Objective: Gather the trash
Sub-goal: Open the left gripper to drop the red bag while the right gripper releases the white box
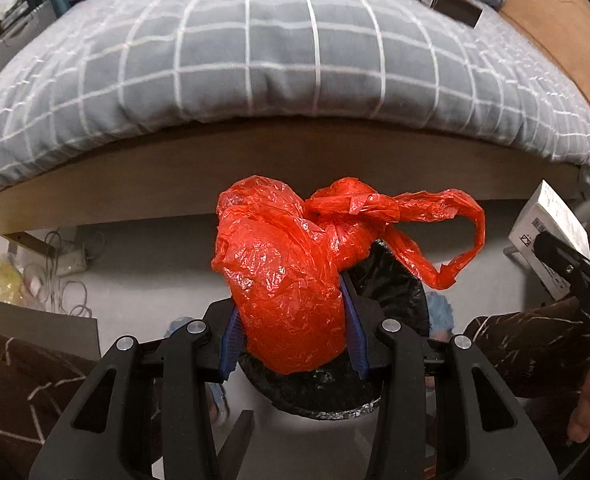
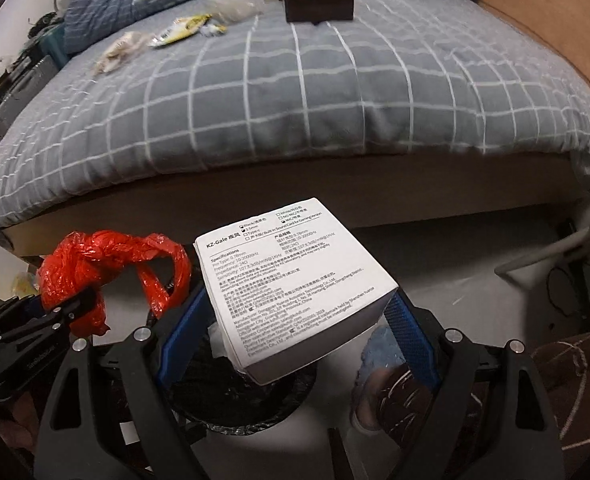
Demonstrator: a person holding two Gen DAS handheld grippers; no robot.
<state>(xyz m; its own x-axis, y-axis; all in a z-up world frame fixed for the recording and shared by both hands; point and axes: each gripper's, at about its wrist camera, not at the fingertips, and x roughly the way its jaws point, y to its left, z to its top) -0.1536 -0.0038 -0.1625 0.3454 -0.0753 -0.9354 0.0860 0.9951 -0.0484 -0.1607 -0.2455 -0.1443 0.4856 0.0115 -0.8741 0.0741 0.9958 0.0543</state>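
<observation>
My left gripper [image 1: 291,304] is shut on a crumpled red plastic bag [image 1: 287,272], its blue pads pressing both sides. The bag hangs just over a bin with a black liner [image 1: 335,404]. My right gripper [image 2: 297,296] is shut on a white printed box [image 2: 279,280], held tilted over the same bin [image 2: 231,408]. In the right wrist view the left gripper [image 2: 75,304] and the red bag [image 2: 95,256] show at the left. In the left wrist view the right gripper [image 1: 555,256] and the box [image 1: 547,220] show at the right edge. Wrappers [image 2: 179,30] and a dark box [image 2: 319,0] lie on the bed.
A bed with a grey checked cover [image 1: 279,60] and a wooden frame [image 1: 255,168] stands just behind the bin. Cables and a power strip [image 1: 71,264] lie on the floor at the left. A person's brown patterned trouser legs [image 1: 535,340] and blue slippers flank the bin.
</observation>
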